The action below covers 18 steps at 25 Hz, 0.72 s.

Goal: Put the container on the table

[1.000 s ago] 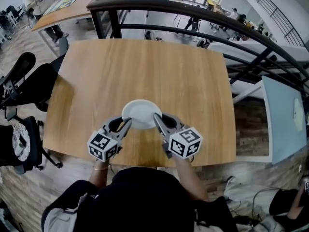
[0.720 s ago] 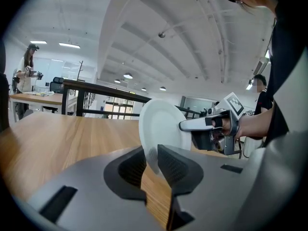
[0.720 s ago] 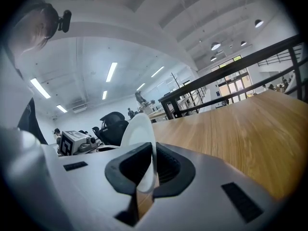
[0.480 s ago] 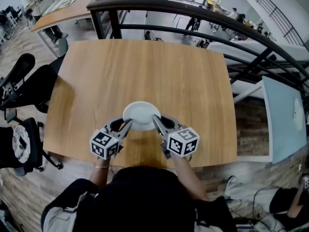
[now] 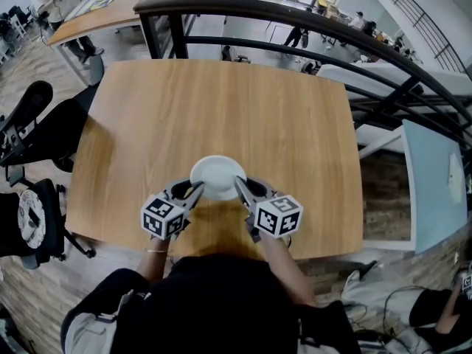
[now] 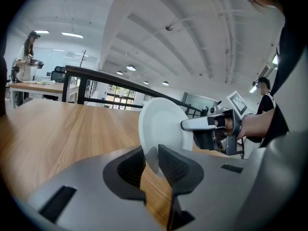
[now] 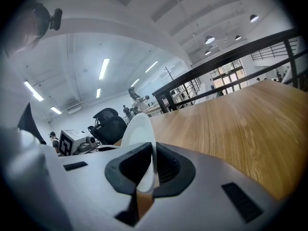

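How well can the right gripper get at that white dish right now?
Yes, apparently: the right gripper has its jaws shut on one rim of the white dish. The left gripper grips the opposite rim, so it leaves that side free.

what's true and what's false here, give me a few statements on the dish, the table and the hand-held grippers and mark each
1. The left hand-held gripper and the right hand-held gripper each grip the white dish by its rim. True.
2. The dish is beyond the table's far edge. False: it is over the wooden table, near the person's edge.
3. A black railing runs behind the table. True.
4. The right hand-held gripper is empty. False: its jaws pinch the dish's rim.
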### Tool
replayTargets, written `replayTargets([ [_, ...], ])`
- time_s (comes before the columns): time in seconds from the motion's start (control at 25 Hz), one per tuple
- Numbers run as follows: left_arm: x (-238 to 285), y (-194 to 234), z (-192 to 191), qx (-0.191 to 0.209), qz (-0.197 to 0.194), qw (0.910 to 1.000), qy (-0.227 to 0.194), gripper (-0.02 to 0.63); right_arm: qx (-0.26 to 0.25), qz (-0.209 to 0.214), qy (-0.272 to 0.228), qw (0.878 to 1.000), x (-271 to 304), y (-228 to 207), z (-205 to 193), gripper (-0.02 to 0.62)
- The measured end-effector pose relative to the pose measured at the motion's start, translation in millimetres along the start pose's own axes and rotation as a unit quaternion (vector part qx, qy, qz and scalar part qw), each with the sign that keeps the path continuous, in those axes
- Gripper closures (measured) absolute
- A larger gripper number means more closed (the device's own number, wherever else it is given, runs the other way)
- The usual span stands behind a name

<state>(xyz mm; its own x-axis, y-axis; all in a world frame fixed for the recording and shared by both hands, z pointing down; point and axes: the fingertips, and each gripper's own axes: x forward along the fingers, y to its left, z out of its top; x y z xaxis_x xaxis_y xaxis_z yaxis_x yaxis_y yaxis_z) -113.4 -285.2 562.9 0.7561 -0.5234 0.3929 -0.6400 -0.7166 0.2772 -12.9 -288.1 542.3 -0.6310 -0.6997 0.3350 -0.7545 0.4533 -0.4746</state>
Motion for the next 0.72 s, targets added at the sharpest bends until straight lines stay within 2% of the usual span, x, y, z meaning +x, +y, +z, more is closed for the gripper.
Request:
replayTargets([
  [0.72, 27, 37, -26, -0.020, -0.002, 0.9983, 0.054, 0.515, 0.038, -0.010, 0.049, 0.998, 43, -32, -23, 0.571],
])
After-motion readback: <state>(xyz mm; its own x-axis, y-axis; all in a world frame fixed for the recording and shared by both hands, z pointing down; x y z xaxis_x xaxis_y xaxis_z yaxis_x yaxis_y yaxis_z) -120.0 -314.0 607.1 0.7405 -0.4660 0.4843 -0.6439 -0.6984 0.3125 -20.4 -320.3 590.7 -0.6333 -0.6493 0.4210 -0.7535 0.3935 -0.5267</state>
